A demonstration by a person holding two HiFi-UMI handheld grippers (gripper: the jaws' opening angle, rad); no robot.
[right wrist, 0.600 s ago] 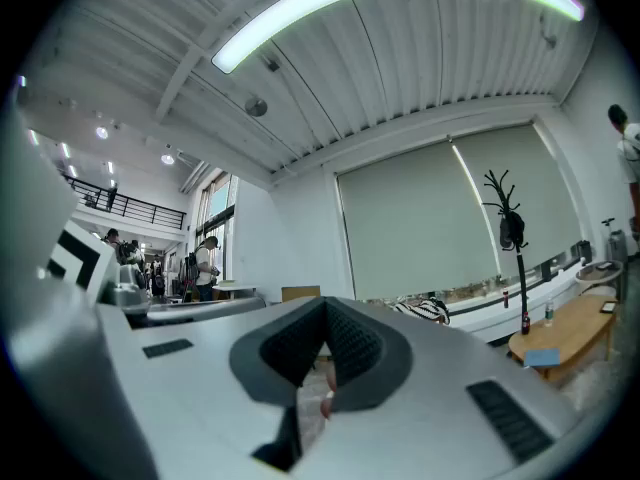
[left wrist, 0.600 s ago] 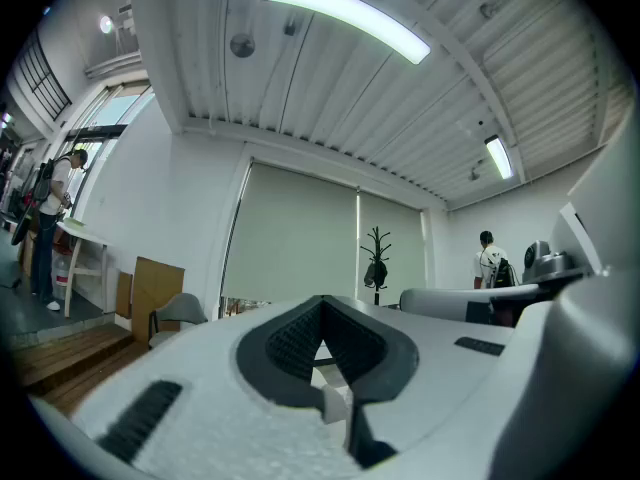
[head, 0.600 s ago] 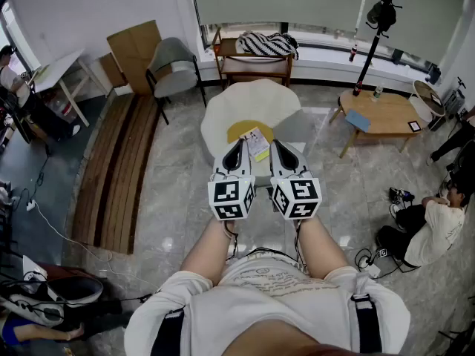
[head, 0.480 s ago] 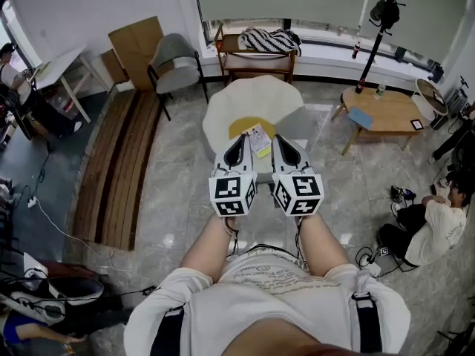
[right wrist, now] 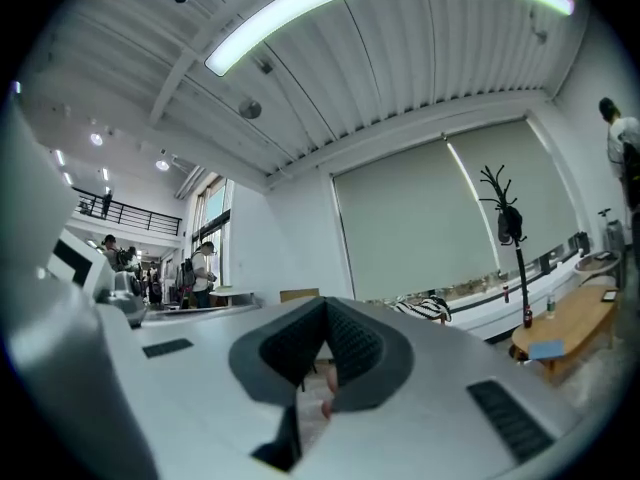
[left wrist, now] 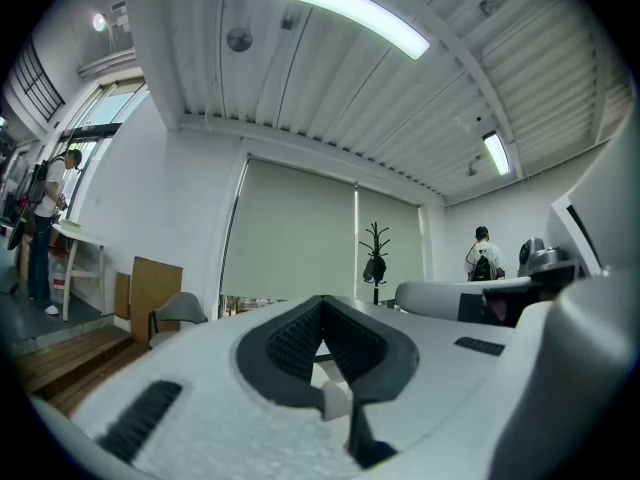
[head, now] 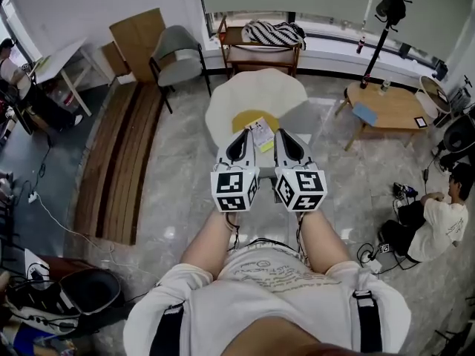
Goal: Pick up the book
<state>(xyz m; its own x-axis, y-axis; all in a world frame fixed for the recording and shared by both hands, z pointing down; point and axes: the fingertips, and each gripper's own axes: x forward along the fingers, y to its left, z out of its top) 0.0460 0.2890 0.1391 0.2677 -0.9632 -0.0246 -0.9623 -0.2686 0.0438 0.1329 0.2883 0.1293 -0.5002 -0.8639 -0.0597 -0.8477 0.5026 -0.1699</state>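
Observation:
The book (head: 259,133), a thin booklet with a white and yellow cover, lies on a white round surface with a yellow centre (head: 256,99). It shows in the head view only. My left gripper (head: 242,135) and right gripper (head: 281,134) are held side by side at waist height, pointing level and forward. Their tips sit in the picture on either side of the book, well above it and apart from it. In the left gripper view the left gripper (left wrist: 322,302) has its jaws meeting at the tip with nothing between. The right gripper (right wrist: 325,304) is shut and empty too.
A grey chair (head: 177,54) and a wooden bench with a striped cloth (head: 265,41) stand beyond the round surface. A low wooden table (head: 387,107) is at the right, a coat stand (head: 381,28) behind it. A person sits on the floor (head: 434,225) at right. Wooden planks (head: 122,162) lie at left.
The head view has tilted a little, so the room sits slightly higher in the picture. Both grippers stay shut, side by side, placed the same way relative to the book.

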